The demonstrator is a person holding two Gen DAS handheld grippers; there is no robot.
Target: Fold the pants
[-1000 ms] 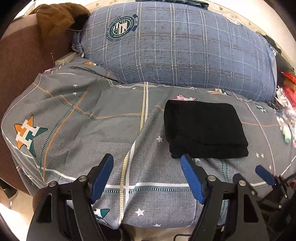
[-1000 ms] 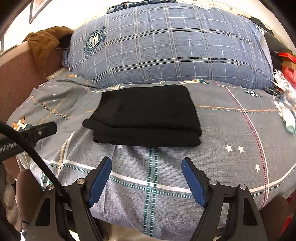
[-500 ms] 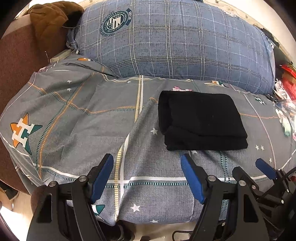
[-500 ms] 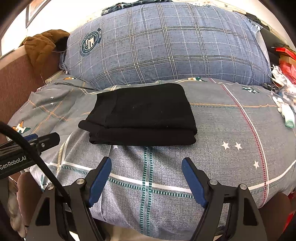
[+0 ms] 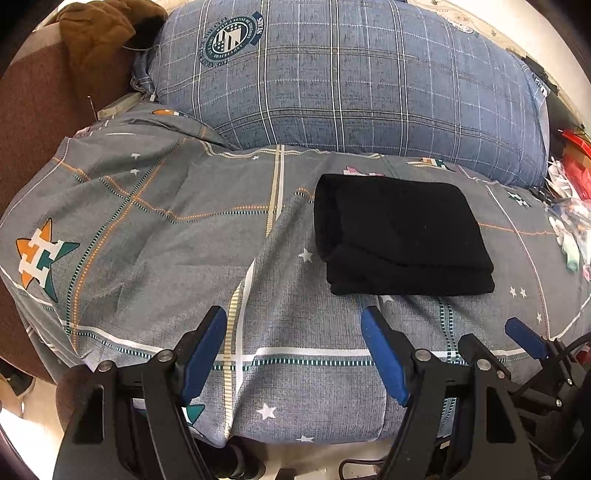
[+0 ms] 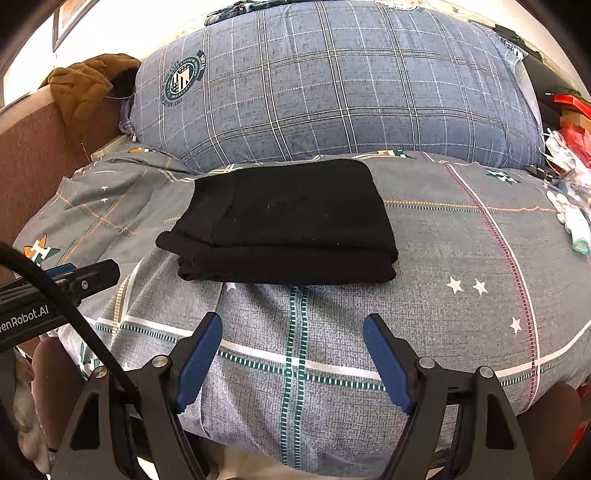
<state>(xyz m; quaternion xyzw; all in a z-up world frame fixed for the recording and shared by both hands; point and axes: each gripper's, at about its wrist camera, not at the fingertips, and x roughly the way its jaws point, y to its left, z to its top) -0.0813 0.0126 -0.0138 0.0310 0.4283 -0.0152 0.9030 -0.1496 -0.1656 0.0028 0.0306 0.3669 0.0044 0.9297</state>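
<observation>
The black pants (image 5: 399, 236) lie folded into a compact rectangle on the grey patterned bedsheet (image 5: 166, 240). In the right wrist view the pants (image 6: 288, 221) sit straight ahead on the sheet (image 6: 461, 258). My left gripper (image 5: 293, 349) is open and empty, held near the bed's front edge, to the left of and short of the pants. My right gripper (image 6: 291, 350) is open and empty, in front of the pants and apart from them. The right gripper's blue fingertip (image 5: 524, 338) shows at the lower right of the left wrist view.
A large blue plaid pillow (image 5: 351, 81) lies behind the pants. A brown garment (image 5: 96, 33) hangs on the brown headboard (image 5: 33, 110) at the left. Small cluttered items (image 6: 569, 184) lie at the right edge of the bed.
Both grippers have drawn back and lifted slightly from the folded pants, staying open. The pants have not moved.
</observation>
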